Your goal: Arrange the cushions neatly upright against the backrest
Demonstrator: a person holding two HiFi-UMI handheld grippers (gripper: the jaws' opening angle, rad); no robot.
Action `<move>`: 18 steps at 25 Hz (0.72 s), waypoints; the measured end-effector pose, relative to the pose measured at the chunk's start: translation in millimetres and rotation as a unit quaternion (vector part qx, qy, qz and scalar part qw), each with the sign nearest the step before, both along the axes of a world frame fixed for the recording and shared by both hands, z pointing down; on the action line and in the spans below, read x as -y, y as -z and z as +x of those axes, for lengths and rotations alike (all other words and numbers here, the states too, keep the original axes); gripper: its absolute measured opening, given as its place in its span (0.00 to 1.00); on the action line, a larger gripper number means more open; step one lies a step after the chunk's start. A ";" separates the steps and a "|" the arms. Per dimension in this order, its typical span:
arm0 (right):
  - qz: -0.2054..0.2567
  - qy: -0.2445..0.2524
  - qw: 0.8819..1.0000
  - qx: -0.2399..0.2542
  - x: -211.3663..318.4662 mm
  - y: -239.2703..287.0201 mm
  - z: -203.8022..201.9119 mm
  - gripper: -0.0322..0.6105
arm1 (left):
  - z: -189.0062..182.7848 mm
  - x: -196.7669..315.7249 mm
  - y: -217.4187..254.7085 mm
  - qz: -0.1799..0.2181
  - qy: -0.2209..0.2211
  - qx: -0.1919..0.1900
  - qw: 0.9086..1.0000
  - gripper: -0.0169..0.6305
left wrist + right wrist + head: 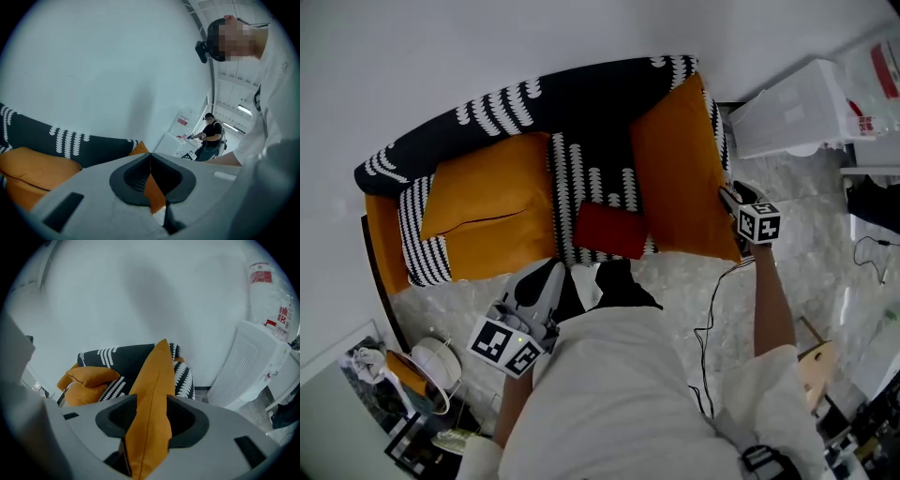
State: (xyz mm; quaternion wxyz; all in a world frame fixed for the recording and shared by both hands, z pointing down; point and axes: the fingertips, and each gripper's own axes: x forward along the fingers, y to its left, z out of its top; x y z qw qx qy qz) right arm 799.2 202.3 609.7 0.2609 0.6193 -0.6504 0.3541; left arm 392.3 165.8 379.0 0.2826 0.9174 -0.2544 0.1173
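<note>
The sofa (581,94) has a black cover with white patterns. A large orange cushion (680,169) leans at its right end. Another orange cushion (487,202) lies at the left, and a small red cushion (611,231) sits on the seat's front edge. My right gripper (729,197) is at the large cushion's lower right corner. In the right gripper view its jaws (150,404) stand apart, with the cushion's edge (150,394) unpinched between them. My left gripper (548,277) hovers in front of the seat, shut and holding nothing (150,157).
A white appliance (787,108) stands right of the sofa. A black cable (712,319) trails over the marble floor. Clutter with a round white object (431,370) lies at the lower left. Another person (211,136) stands far off in the left gripper view.
</note>
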 end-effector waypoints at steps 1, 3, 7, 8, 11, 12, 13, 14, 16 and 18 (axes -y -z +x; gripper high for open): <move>0.004 -0.001 1.000 -0.003 -3.4 5.4 0.2 0.33 | 0.3 -0.7 -0.4 0.001 -0.001 -0.003 1.000 0.05; 0.012 0.001 1.000 -0.011 -10.0 17.9 -5.5 0.32 | -1.0 -2.6 0.2 0.003 -0.004 -0.009 1.000 0.05; 0.042 0.012 0.999 -0.011 -26.0 53.1 -34.7 0.24 | -9.3 -6.4 8.1 0.010 -0.009 -0.020 1.000 0.05; 0.054 0.010 0.998 -0.007 -29.5 63.0 -45.4 0.22 | -14.3 -6.7 9.9 0.012 -0.008 -0.023 1.000 0.05; 0.096 0.002 0.995 0.010 -31.8 92.5 -83.8 0.16 | -35.2 -6.8 14.0 0.021 0.000 -0.034 0.999 0.05; 0.109 0.007 0.994 0.014 -29.3 101.7 -99.0 0.15 | -43.2 -6.7 15.0 0.024 0.004 -0.038 0.999 0.05; 0.121 0.014 0.992 0.019 -26.6 110.2 -116.3 0.13 | -52.4 -7.0 15.7 0.028 0.009 -0.043 0.999 0.05; 0.132 0.021 0.991 0.025 -24.4 117.9 -135.8 0.12 | -63.0 -7.8 16.1 0.030 0.015 -0.046 0.998 0.05; 0.151 0.036 0.987 0.041 -20.3 131.7 -179.2 0.10 | -87.5 -10.2 17.1 0.035 0.025 -0.051 0.998 0.05; 0.168 0.050 0.983 0.058 -15.6 144.4 -224.1 0.09 | -114.8 -14.1 19.7 0.039 0.037 -0.056 0.997 0.05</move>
